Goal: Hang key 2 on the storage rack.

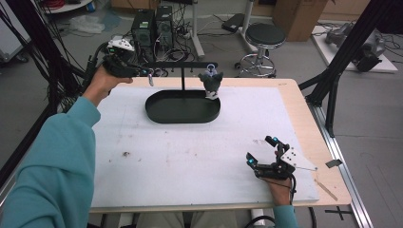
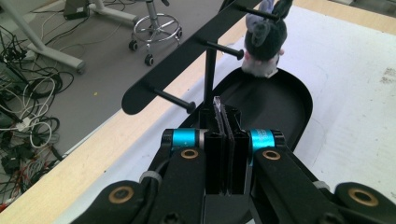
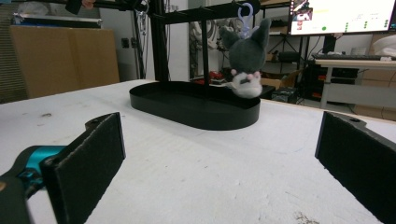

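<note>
Left gripper view shows left tool (image 2: 223, 140) clenched on something thin; right tool (image 1: 264, 154) released.

Teal sleeves (image 1: 52, 166); black grippers with cyan bands, brass screws.

Left gripper (image 1: 142, 72) at upper left of the high view, held up by the left hand (image 1: 102, 81), teal sleeve (image 1: 57, 156) running from lower left. Jaws pressed together in the left gripper view, a thin clear sliver pinched between them. Right gripper (image 1: 260, 151) at lower right, low, pointing up-left, right hand (image 1: 280, 190) behind it. Jaws wide apart, nothing between.
</note>
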`<state>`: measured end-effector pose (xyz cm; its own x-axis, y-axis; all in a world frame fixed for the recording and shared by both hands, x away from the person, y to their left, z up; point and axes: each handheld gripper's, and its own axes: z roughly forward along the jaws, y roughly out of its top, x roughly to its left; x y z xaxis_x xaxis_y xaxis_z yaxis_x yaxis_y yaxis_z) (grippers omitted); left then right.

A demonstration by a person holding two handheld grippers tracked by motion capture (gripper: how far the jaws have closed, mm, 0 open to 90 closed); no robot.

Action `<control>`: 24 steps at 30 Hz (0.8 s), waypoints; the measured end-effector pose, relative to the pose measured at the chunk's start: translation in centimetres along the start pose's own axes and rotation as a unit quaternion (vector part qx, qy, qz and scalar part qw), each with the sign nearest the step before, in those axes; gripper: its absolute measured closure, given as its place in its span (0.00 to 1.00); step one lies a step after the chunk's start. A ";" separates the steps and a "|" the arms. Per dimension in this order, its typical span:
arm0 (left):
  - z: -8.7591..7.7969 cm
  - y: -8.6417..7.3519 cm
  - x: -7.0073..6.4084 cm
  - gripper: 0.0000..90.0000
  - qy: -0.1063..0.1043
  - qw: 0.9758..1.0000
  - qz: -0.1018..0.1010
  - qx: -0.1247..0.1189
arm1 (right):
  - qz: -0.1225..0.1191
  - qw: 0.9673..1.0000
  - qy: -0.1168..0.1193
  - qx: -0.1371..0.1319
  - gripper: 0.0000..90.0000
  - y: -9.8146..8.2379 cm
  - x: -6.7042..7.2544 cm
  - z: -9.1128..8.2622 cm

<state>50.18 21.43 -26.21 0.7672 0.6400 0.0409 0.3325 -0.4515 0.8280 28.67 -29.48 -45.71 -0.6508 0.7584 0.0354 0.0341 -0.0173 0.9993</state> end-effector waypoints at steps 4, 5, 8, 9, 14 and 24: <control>0.3 0.0 0.2 0.98 -0.001 1.000 -0.001 0.004 | 0.000 1.000 0.000 0.001 0.01 0.0 0.0 0.0; 0.3 0.0 0.3 0.98 0.000 1.000 -0.003 0.004 | 0.000 1.000 0.000 0.001 0.01 0.0 0.0 0.0; 0.4 0.1 0.5 0.98 -0.001 1.000 -0.002 0.003 | 0.000 1.000 -0.001 0.000 0.01 0.0 0.0 0.0; 0.5 0.2 0.5 0.98 0.000 1.000 -0.002 0.005 | 0.001 1.000 0.001 0.001 0.01 0.0 0.0 0.0; 0.7 0.5 0.7 0.98 -0.002 1.000 -0.003 0.004 | 0.000 1.000 0.000 0.001 0.01 0.0 0.0 0.0; 1.5 0.5 0.8 0.98 -0.004 1.000 -0.004 0.013 | 0.001 1.000 0.000 0.000 0.01 0.0 0.0 0.0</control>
<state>51.79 20.79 -26.59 0.7685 0.6391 0.0301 0.3523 -0.4619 0.8139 28.66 -29.47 -45.71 -0.6507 0.7584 0.0373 0.0357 -0.0185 0.9992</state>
